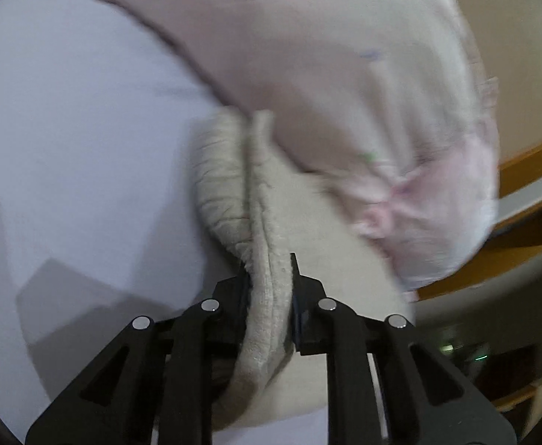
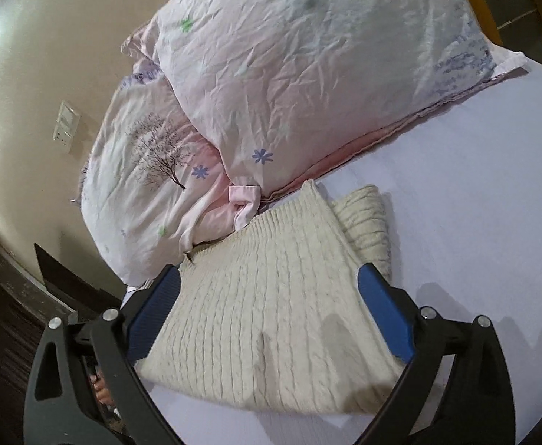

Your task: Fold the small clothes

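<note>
You are working on a bed covered by a pale lavender sheet (image 2: 475, 193), with two crumpled floral pillows (image 2: 289, 74) piled at its head against a beige wall. The task's garment, a cream cable-knit sweater (image 2: 263, 315), lies on the sheet just beside the lower pillow; in the right wrist view its body looks flat and roughly rectangular, with a ribbed part, likely a sleeve (image 2: 367, 222), already turned in along one side, so I judge the fold to be partly made rather than finished. Your right gripper (image 2: 267, 319) hovers over the sweater with its blue-padded fingers (image 2: 382, 315) spread wide and gripping nothing. Your left gripper (image 1: 271, 296) has its fingers pressed together on a thick knit edge of the sweater, pinching it with the fabric bunched between the pads; that view is motion-blurred, so which edge it is cannot be told. What seems left is to carry that pinched edge across the body, lay it down and flatten the bundle.
</note>
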